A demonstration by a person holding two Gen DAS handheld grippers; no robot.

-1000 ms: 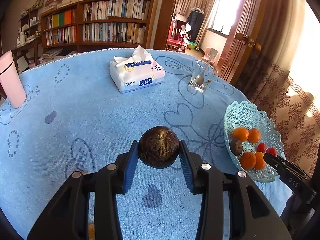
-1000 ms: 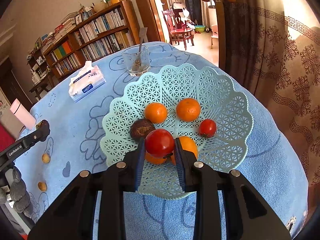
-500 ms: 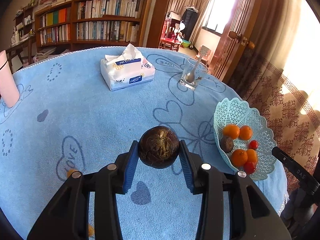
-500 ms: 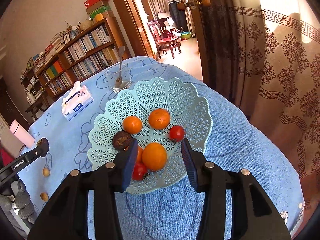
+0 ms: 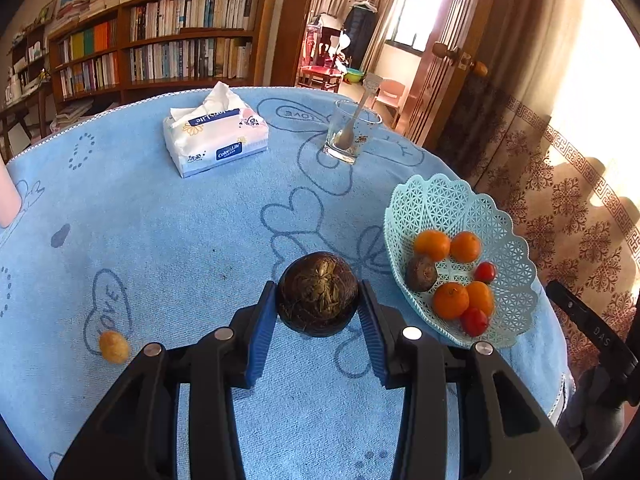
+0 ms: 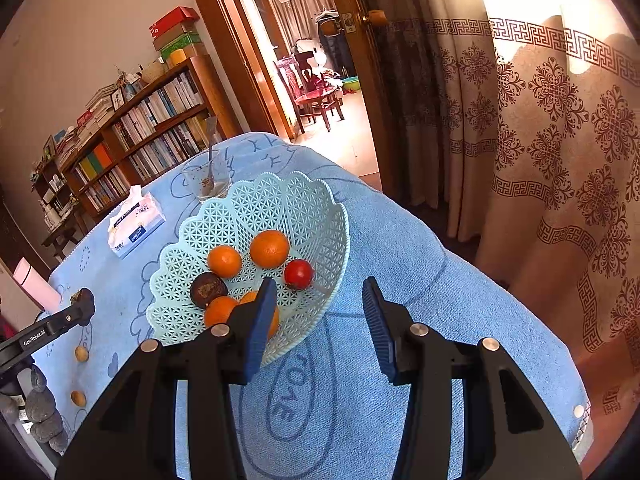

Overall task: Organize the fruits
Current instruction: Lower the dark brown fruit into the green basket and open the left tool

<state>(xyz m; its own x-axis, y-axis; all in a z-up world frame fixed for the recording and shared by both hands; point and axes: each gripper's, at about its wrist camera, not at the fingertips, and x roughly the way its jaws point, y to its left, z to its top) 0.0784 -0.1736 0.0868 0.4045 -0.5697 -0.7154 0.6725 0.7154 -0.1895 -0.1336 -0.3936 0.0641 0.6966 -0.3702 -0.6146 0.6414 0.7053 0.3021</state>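
My left gripper is shut on a dark brown round fruit and holds it above the blue tablecloth, left of the mint lattice basket. The basket holds several oranges, two red fruits and a dark fruit. My right gripper is open and empty, just in front of and right of the basket. Its left finger covers part of an orange. A small yellow fruit lies on the cloth at the left; two show in the right wrist view.
A tissue pack and a glass with a spoon stand at the far side of the table. A pink cup stands at the left edge. The table's right edge drops off beside a patterned curtain.
My right gripper let go of the red fruit into the basket, opened, and drew back to the right. My left gripper rose a little with the dark fruit still held.
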